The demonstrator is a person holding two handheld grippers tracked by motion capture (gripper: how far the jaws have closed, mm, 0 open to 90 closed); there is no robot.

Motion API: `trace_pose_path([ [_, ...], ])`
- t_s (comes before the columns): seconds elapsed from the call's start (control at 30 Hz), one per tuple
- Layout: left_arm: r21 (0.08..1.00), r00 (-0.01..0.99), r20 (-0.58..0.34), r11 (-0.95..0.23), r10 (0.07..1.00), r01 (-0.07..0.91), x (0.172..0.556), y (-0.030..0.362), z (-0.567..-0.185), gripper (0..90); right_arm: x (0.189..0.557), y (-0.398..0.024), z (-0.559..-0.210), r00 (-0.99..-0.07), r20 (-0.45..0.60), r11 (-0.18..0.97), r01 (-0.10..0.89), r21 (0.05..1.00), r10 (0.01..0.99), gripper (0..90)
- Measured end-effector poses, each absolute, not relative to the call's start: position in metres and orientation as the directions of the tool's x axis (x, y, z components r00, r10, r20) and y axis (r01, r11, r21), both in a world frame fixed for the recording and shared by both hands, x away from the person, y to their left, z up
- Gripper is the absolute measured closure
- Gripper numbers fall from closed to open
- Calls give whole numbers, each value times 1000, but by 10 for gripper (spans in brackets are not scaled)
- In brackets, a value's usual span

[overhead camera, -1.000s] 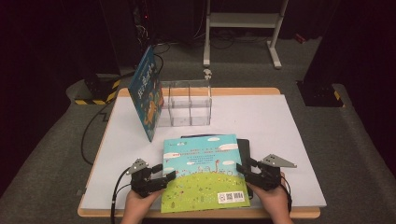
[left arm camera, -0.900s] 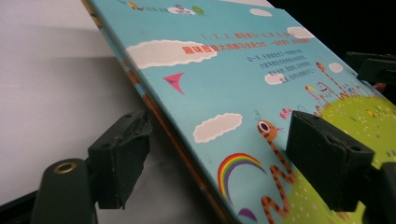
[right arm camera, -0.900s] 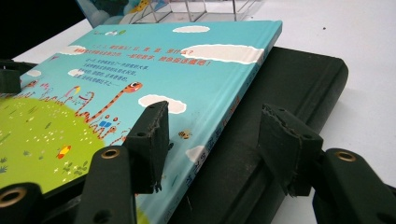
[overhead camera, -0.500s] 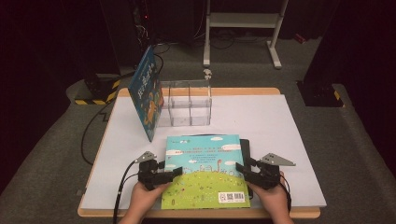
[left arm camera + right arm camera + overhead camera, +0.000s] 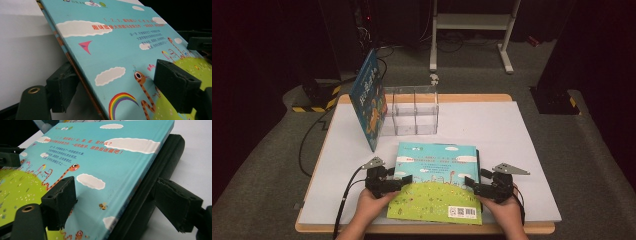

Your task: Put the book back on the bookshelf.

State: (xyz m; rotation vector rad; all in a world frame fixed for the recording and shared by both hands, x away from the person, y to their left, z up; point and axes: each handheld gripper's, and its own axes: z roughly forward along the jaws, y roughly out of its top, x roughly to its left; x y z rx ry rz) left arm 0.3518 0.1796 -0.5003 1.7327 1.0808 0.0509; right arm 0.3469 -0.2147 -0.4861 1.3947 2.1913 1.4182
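Two hand-held grippers: one at each side edge of the picture book (image 5: 437,185), which lies flat near the front of the desk (image 5: 512,130) on a black slab (image 5: 150,182).
Just changed: the book sat skewed a second ago and now lies square; the right jaws have just been opening with the book's edge and the slab between them.
Meaning: probably a release after straightening, before a fresh grip.
Left hand-held gripper (image 5: 404,181): jaws wide apart, straddling the book's left edge, no clamp visible.
Right hand-held gripper (image 5: 469,184): jaws apart, one over the cover, the other clear of the slab.
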Motion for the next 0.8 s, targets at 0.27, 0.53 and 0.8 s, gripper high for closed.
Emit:
trace_pose_path([
  [0.27,775,620,-442,-72,648,628,350,164,-500,215,352,-220,-489,-524,389,75,662,745,757,142],
  [0.53,774,614,-432,-78,660,629,348,163,-495,227,347,-220,-478,-502,381,88,686,723,776,225],
  [0.8,819,611,-398,-35,684,573,354,165,-472,333,351,-220,-450,-509,322,67,607,792,798,322],
])
